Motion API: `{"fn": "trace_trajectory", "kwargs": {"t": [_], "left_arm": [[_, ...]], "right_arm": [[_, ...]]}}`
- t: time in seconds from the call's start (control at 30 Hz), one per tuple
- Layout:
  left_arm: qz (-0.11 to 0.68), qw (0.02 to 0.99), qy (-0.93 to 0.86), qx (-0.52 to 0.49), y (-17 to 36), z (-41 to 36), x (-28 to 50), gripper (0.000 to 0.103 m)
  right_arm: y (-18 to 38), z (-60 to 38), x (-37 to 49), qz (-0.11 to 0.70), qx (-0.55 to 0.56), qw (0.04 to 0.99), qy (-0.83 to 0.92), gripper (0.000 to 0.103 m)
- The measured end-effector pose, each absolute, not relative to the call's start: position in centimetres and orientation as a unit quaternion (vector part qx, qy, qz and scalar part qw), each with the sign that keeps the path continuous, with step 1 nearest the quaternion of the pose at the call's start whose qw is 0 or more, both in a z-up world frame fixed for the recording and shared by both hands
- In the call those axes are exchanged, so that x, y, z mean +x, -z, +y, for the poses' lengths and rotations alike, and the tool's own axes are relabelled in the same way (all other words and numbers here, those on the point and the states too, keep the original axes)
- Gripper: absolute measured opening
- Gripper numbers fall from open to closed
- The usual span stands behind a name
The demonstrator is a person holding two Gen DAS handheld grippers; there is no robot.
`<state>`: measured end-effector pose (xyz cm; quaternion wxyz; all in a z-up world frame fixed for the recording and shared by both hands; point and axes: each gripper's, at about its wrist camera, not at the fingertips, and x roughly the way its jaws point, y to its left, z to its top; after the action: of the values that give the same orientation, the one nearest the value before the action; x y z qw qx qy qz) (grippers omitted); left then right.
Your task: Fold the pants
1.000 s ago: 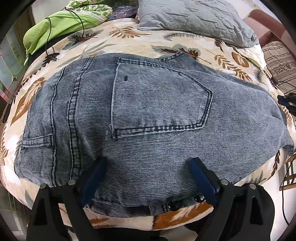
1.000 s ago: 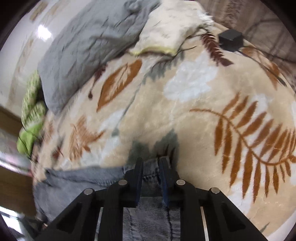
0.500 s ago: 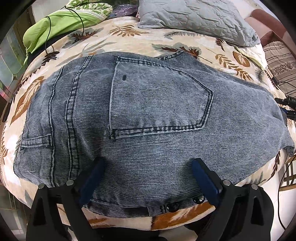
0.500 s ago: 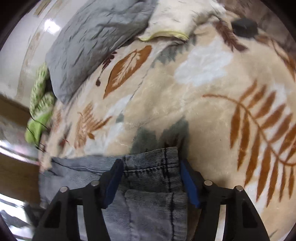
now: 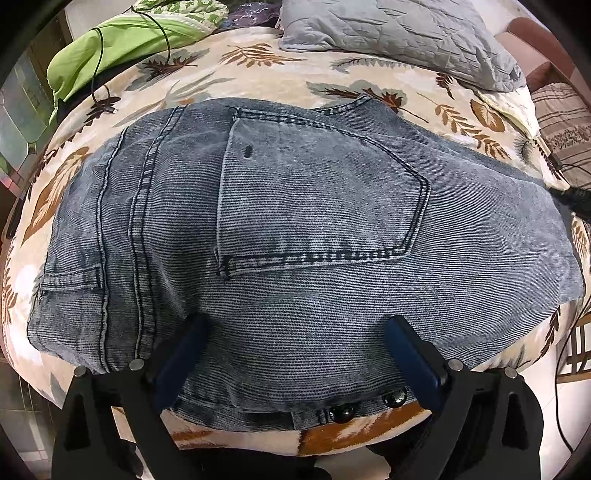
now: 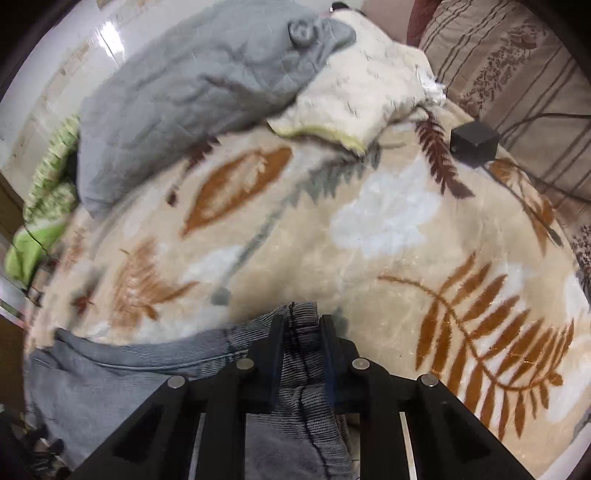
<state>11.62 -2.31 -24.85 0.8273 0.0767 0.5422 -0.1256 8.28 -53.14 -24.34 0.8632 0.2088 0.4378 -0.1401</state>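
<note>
Grey-blue corduroy pants lie flat on a leaf-patterned blanket, back pocket up, waistband nearest the camera. My left gripper hovers over the waist area, open wide, with its blue pads apart on the cloth's surface and nothing pinched. In the right wrist view the pants run off to the left. My right gripper is at the end of a leg. Its jaws are closing, with the bunched hem between them and pressed by the pads.
A grey pillow and a green cover with a black cable lie at the far side. A cream pillow, a small black box and a striped cushion sit beyond the right gripper.
The right gripper opened wide around the leg hem half a second ago and has now closed on it, rolling as it went. The left gripper has stayed in place, open.
</note>
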Motion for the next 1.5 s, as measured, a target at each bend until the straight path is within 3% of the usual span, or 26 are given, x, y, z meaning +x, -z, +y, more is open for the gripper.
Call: {"fn": "trace_trajectory", "kwargs": {"t": [0.27,0.83,0.9,0.93,1.27,1.33,1.5], "left_arm": [[0.545,0.825,0.13,0.074,24.7,-1.6,11.2,0.098],[0.542,0.827,0.133,0.07,24.7,-1.4,10.4,0.099],[0.542,0.827,0.133,0.069,24.6,-1.3,10.4,0.099],[0.542,0.828,0.131,0.067,24.6,-1.2,10.4,0.099],[0.501,0.86,0.083,0.047,21.6,1.0,10.2,0.098],[0.513,0.854,0.077,0.047,21.9,1.5,10.5,0.098],[0.518,0.848,0.067,0.086,23.4,0.5,10.3,0.099]], "right_arm": [[22.6,-57.9,3.7,0.361,0.352,0.855,0.124,0.025],[24.9,-54.5,3.6,0.429,0.318,0.842,0.079,0.03],[24.3,-53.5,3.8,0.434,0.273,0.854,0.088,0.026],[23.9,-53.1,3.9,0.434,0.253,0.86,0.092,0.015],[19.9,-53.4,3.6,0.366,0.239,0.889,0.131,0.015],[20.1,-53.6,3.7,0.365,0.224,0.889,0.161,0.008],[22.9,-55.7,3.5,0.39,0.285,0.857,0.178,0.008]]}}
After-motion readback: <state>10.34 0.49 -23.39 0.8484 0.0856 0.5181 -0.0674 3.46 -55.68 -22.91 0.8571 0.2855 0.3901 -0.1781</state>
